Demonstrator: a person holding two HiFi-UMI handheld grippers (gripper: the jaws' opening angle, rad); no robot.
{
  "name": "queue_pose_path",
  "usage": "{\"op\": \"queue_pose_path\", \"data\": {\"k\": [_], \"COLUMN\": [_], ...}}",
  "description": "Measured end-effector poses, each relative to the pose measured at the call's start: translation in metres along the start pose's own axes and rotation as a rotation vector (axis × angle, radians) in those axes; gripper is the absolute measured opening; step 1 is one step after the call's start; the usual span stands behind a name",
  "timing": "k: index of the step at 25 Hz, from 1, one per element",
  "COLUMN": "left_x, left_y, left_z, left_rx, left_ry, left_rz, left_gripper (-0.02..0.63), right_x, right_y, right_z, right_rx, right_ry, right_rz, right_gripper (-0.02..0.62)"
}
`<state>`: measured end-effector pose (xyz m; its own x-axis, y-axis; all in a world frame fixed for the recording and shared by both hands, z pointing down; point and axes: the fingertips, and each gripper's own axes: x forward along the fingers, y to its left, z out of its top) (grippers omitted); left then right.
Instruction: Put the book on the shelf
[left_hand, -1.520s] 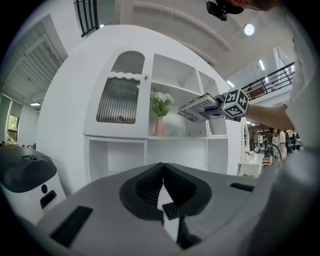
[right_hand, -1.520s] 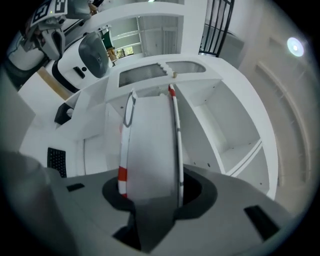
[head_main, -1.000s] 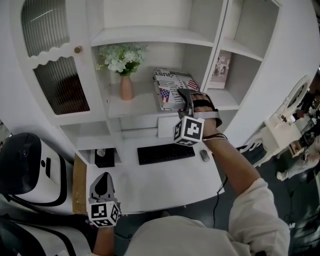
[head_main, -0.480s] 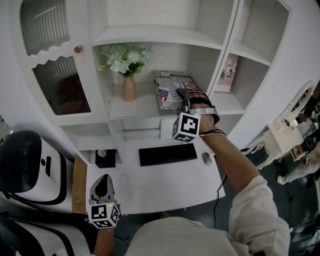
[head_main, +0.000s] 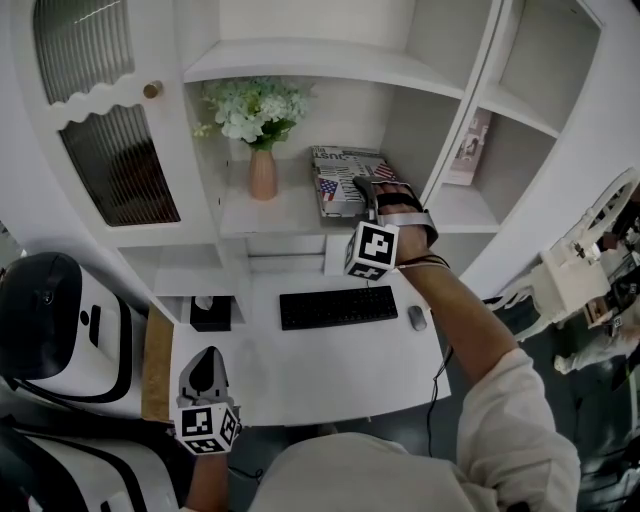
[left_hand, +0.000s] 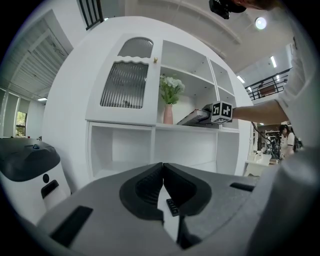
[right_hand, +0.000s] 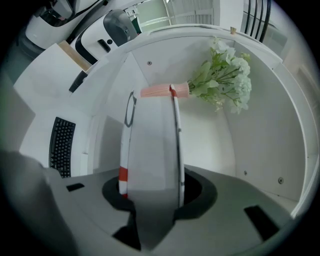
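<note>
From the head view, your right arm stretches out over the desk, the right gripper clamped on the near edge of the flag-printed book over the middle shelf beside the vase of flowers. The book is lower and deeper in than a second ago, and your left gripper is barely shifted at the desk's front. In the left gripper view, the jaws are pressed together, empty. In the right gripper view, the jaws grip the book edge-on.
</note>
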<state>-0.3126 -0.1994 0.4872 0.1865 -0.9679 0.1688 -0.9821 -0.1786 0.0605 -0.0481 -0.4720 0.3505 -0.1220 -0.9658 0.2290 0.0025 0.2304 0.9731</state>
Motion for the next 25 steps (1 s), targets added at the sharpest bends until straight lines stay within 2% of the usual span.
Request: {"op": "queue_pose_path", "data": {"k": [10,15,25], "left_x": [0.016,0.020,0.022], "left_y": [-0.005,-0.011,-0.013], "left_z": [-0.009,-0.010,-0.017], "left_rx": [-0.013,-0.016,-0.039], "left_ry": [0.024,0.030,0.043], "left_rz": [-0.005,-0.012,-0.005], "left_gripper": [0.006,0.006,0.005], "right_x": [0.004,0.004,-0.002], "right_y": [0.008,0.017,0.024], "right_z": [0.005,0.006,0.007], "right_rx": [-0.027,-0.026,0.015], "right_ry": [-0.022,-0.041,-0.081], "right_rz": [0.048,0.144,0.407], "right_gripper": [0.170,0.213,0.311]}}
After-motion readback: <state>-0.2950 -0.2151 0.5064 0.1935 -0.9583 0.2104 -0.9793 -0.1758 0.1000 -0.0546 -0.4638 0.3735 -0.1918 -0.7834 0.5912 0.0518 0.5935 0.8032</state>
